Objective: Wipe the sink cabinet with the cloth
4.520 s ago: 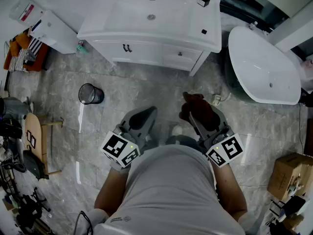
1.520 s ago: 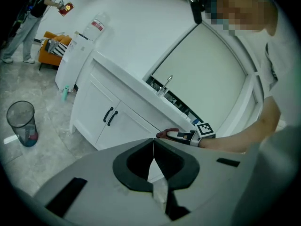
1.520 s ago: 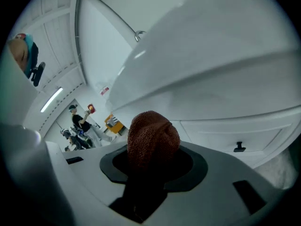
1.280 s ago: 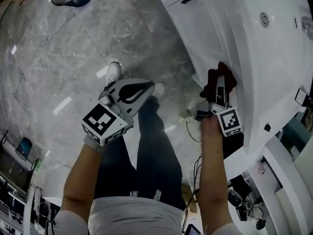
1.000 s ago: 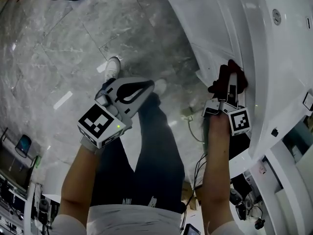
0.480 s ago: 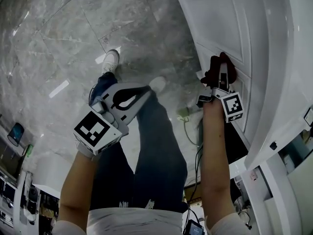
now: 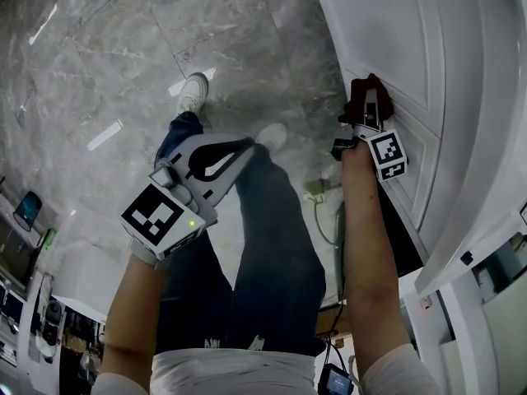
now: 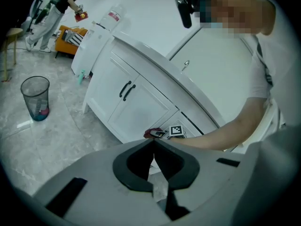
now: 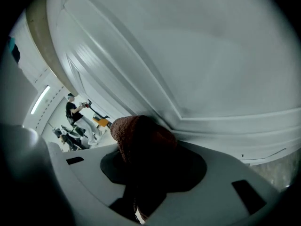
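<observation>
The white sink cabinet fills the right of the head view, its panelled door facing me. My right gripper is shut on a dark red cloth and presses it against the lower edge of the door panel. In the right gripper view the cloth bulges out of the jaws and touches the door moulding. My left gripper hangs shut and empty over the person's legs, away from the cabinet. In the left gripper view the cabinet and the cloth show ahead.
Grey marble floor spreads to the left. A white shoe stands on it. A cable and plug lie near the cabinet's foot. A wire waste bin stands left of the cabinet. A person stands far off.
My right gripper with the cloth has slid along the cabinet front, from the corner by the countertop edge down onto the door panel. The left gripper stays low and idle.
</observation>
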A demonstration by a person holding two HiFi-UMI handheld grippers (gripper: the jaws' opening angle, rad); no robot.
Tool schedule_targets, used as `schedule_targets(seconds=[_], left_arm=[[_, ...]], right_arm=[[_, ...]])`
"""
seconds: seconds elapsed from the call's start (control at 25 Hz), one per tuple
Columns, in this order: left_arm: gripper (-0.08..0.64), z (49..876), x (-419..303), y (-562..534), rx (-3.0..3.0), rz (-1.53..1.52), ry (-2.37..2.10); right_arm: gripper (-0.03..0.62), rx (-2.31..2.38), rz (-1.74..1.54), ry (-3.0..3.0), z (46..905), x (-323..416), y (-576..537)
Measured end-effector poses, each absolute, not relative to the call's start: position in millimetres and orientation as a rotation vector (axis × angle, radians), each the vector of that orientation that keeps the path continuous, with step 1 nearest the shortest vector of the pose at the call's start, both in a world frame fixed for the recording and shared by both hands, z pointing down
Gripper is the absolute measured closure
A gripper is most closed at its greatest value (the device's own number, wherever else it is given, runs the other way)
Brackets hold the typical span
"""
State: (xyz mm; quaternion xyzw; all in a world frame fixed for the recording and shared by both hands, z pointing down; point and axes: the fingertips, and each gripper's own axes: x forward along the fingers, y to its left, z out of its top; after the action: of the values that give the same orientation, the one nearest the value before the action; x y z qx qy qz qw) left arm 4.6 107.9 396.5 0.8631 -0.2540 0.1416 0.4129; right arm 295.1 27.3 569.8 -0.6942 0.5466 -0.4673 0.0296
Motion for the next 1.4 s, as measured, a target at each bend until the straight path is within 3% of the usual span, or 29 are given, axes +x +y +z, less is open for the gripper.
schedule_targets(seconds=[1.4], left_arm=[[0.548, 406, 46, 163, 2.229, 0.497, -0.39]], right_arm=[[0.445, -2.068, -1.266, 1.629, 571, 349, 123]])
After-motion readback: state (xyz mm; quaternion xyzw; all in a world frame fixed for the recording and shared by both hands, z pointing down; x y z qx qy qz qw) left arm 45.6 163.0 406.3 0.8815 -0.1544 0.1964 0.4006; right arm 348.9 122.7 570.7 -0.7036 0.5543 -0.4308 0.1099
